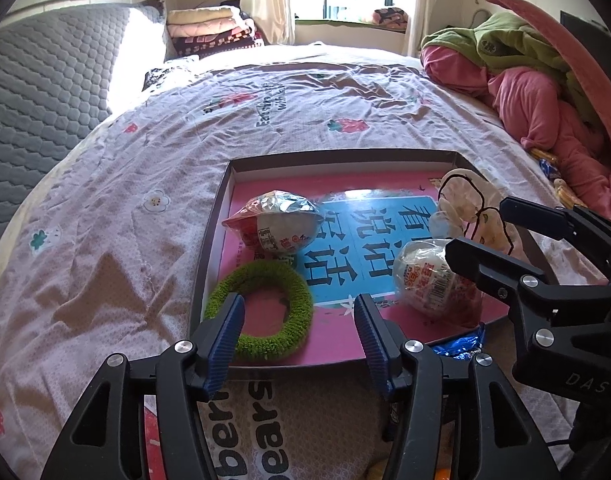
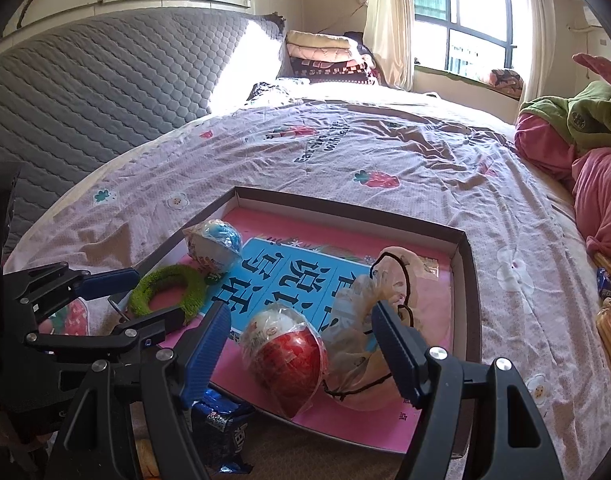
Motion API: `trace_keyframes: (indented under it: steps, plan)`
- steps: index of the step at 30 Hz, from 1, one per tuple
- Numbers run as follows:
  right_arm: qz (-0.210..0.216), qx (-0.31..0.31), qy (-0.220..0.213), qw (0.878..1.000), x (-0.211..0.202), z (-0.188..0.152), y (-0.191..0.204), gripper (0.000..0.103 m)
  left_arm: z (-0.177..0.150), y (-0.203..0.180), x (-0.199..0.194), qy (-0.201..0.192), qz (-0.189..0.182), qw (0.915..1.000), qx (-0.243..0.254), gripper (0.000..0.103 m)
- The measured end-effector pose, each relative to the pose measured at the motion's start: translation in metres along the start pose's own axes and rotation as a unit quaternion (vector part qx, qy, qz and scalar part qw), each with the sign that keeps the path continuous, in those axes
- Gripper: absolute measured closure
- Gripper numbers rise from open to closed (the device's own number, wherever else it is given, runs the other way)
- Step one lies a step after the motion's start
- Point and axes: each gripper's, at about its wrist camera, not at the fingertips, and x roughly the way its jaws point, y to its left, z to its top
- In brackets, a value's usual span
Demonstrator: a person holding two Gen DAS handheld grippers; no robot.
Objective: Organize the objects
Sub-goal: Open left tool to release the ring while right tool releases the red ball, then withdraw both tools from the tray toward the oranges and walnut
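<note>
A shallow box lid point(image 1: 213, 240) point(image 2: 471, 280) with a pink and blue printed floor lies on the bed. In it are a green fuzzy ring point(image 1: 261, 312) point(image 2: 165, 286), a blue-topped wrapped egg point(image 1: 277, 220) point(image 2: 217, 246), a red wrapped egg point(image 1: 433, 280) point(image 2: 285, 360) and a cream pouch with a black cord point(image 1: 469, 204) point(image 2: 389, 308). My left gripper point(image 1: 299, 332) point(image 2: 145, 300) is open and empty over the lid's near edge, by the ring. My right gripper point(image 2: 301, 344) point(image 1: 477, 232) is open, its fingers either side of the red egg and pouch.
A blue snack packet point(image 2: 221, 428) point(image 1: 461, 344) lies under the lid's near edge. Yellow snack packs point(image 2: 609, 320) lie at the right. Pink and green clothes point(image 1: 525, 80) are piled at the far right. A grey quilted mattress point(image 1: 45, 88) leans at the left.
</note>
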Motion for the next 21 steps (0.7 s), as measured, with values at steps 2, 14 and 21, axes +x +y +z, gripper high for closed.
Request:
trace_keyframes:
  steps: [2,14,21]
  plan:
    - [0.0,-0.001,-0.003,1.0,-0.002,0.001,0.0,0.031,0.0,-0.001,-0.002,-0.001,0.002,1.0,0.0,0.044]
    - [0.001,-0.001,-0.023,1.0,-0.017,0.007,-0.001,0.026,-0.001,-0.003,-0.021,-0.013,0.001,0.9999,-0.006,0.038]
    - [-0.003,-0.004,-0.033,0.999,-0.027,0.008,0.001,0.025,-0.001,-0.003,-0.032,-0.021,0.0,0.9997,-0.013,0.035]
